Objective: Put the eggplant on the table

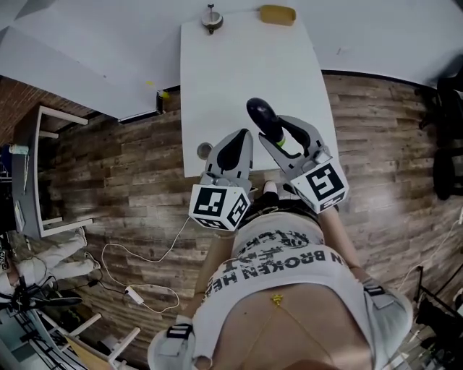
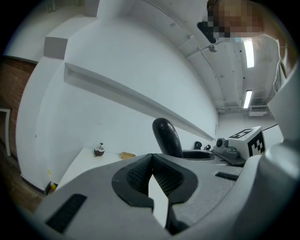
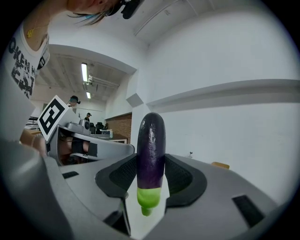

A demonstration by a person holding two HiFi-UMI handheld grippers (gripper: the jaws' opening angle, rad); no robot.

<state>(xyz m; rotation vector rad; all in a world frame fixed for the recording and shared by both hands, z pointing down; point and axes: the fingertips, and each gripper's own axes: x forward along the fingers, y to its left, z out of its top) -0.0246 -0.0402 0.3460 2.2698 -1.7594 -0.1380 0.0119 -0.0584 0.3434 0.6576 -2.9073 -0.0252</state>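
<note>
Just ahead of my waist, my left gripper [image 1: 239,141] had its jaws closed together on nothing. Beside it, my right gripper [image 3: 151,158] was clamped on the eggplant [image 3: 151,140], whose purple end jutted past the pads over the near end of the white table [image 1: 246,65]. At the table's far edge lay a small round brown object [image 1: 211,20] and a yellow piece [image 1: 278,14].

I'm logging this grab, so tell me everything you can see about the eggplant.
The eggplant is smooth, glossy and dark purple with a light green stem end, and it looks like plastic. The right gripper is shut on it, with dark ribbed pads pressing both sides just above the green end. The rounded purple tip sticks out past the jaws. In the head view it hangs over the near end of the white table. Nothing else touches it.
</note>
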